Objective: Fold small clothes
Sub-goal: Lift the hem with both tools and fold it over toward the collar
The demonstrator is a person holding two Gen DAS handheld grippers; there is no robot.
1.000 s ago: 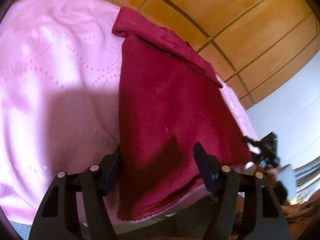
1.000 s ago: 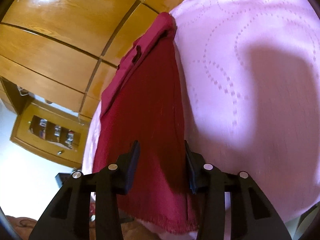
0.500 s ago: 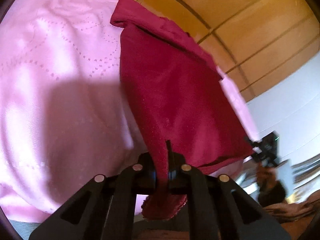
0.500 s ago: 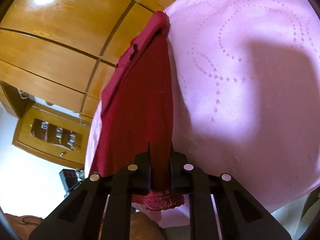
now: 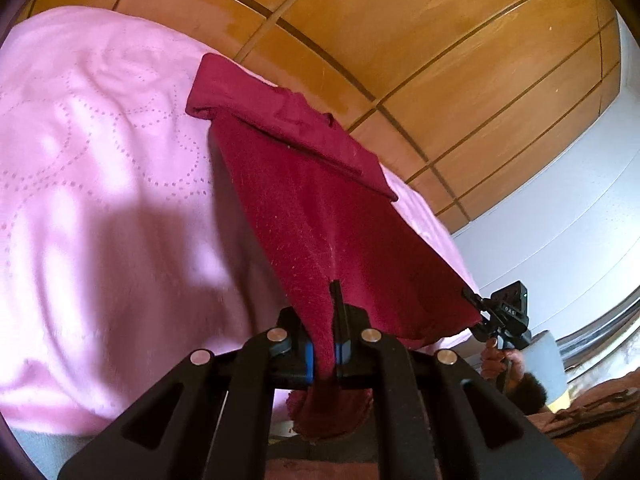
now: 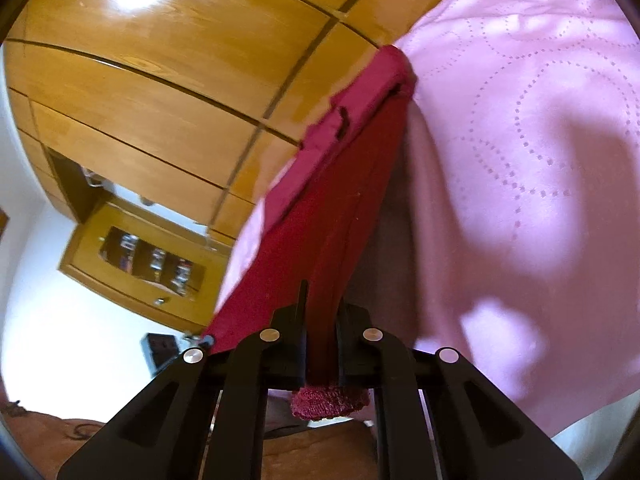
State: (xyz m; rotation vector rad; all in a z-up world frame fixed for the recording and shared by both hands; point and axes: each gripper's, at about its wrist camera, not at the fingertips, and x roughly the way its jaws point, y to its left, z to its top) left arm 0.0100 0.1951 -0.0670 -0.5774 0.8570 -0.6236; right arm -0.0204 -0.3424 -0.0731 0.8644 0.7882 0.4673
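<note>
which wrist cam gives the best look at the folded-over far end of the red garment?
Left wrist: the red garment spreads broadside, its folded far band running across the pink blanket. Right wrist sees the garment nearly edge-on, so that band shows as a narrow strip.

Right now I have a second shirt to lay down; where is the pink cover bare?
The pink cover is bare left of the red garment. A thin strip borders the wooden wall. The near edge is crowded.

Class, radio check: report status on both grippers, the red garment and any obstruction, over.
Left gripper shut on red garment. Right gripper shut on its other near corner. Near hem lifted off pink bedspread, far end resting on it. No obstruction seen.
</note>
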